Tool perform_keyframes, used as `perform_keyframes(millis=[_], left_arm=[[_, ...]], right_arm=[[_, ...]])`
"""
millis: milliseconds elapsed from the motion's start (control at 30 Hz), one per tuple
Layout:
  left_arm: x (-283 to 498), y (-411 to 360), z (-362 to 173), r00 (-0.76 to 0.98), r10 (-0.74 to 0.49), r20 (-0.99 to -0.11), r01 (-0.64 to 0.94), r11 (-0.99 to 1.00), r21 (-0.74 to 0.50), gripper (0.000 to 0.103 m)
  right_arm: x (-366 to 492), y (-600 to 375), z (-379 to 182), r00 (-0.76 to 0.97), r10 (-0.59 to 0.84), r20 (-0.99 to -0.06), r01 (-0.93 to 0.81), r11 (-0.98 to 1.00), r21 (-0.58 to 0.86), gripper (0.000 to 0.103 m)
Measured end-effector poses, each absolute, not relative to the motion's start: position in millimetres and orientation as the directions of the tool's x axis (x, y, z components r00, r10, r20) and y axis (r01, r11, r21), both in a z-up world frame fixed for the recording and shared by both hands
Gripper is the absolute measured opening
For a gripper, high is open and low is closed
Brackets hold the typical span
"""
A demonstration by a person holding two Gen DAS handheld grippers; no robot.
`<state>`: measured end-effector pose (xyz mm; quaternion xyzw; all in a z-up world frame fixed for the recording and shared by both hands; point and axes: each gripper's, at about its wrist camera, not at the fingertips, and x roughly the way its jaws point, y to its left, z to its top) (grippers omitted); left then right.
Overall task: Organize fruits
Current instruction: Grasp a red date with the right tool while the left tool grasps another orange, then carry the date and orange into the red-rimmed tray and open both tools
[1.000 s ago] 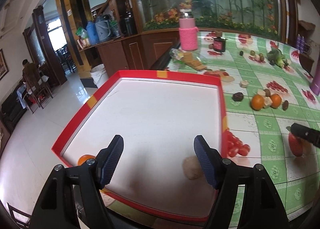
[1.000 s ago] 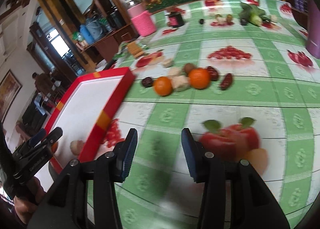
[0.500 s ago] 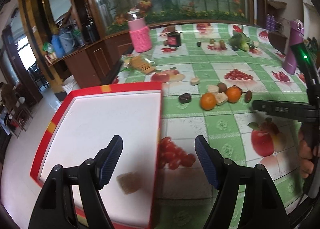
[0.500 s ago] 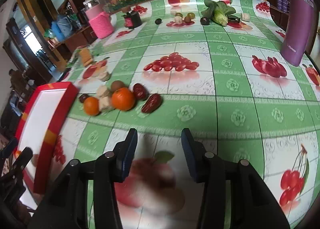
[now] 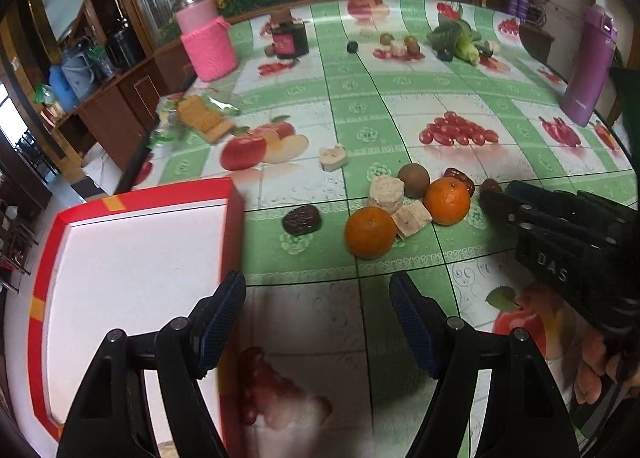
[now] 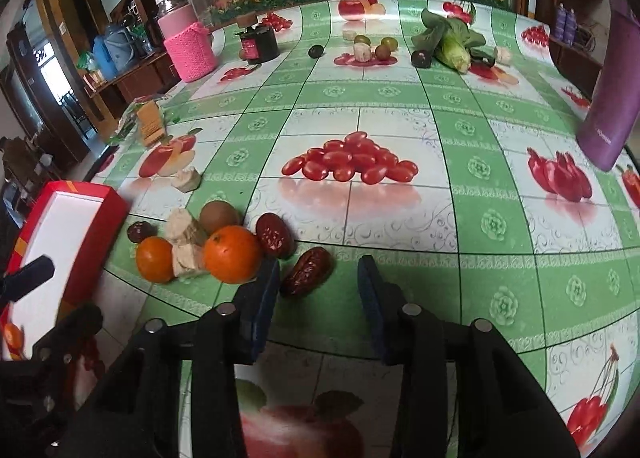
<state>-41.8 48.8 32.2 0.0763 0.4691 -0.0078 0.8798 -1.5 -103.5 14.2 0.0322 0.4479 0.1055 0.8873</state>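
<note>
A green-and-white fruit-print tablecloth point(image 6: 400, 105) covers the table, with a red-rimmed white tray point(image 5: 132, 250) at its left edge. Right gripper point(image 6: 316, 278): jaws apart, empty, low over the cloth, a wrinkled red date point(image 6: 307, 271) lying between the fingertips beside the near orange point(image 6: 233, 254). Left gripper point(image 5: 316, 294): jaws wide apart, empty, near the tray's right rim, short of the second orange point(image 5: 371, 232) and pale fruit chunks point(image 5: 400, 201).

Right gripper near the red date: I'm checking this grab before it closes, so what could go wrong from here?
The right gripper is open, its left finger close beside the larger orange, so closing might nudge it, and it may roll. The red date sits off-centre toward that finger, so the grip could slip.
</note>
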Motion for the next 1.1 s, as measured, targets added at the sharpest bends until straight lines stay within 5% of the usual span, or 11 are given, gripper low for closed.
perform_keyframes(millis=[200, 333, 733, 1100], left_arm=[[-21, 42, 20, 0.520, 0.038, -0.853, 0.097, 0.990, 0.104, 0.074], [-12, 40, 18, 0.518, 0.020, -0.855, 0.107, 0.990, 0.088, 0.070], [-7, 29, 19, 0.515, -0.114, -0.849, 0.157, 0.987, -0.037, 0.029], [-70, 62, 52, 0.584, -0.146, -0.799, 0.073, 0.989, -0.127, 0.028]], right_arm=[[0, -109, 14, 0.594, 0.177, -0.785, -0.160, 0.982, 0.100, 0.018], [4, -119, 14, 0.586, 0.196, -0.786, -0.150, 0.980, 0.133, 0.018], [8, -131, 15, 0.579, 0.186, -0.794, -0.116, 0.983, 0.145, 0.018], [10, -142, 17, 0.598, 0.183, -0.780, -0.078, 0.982, 0.171, 0.018]])
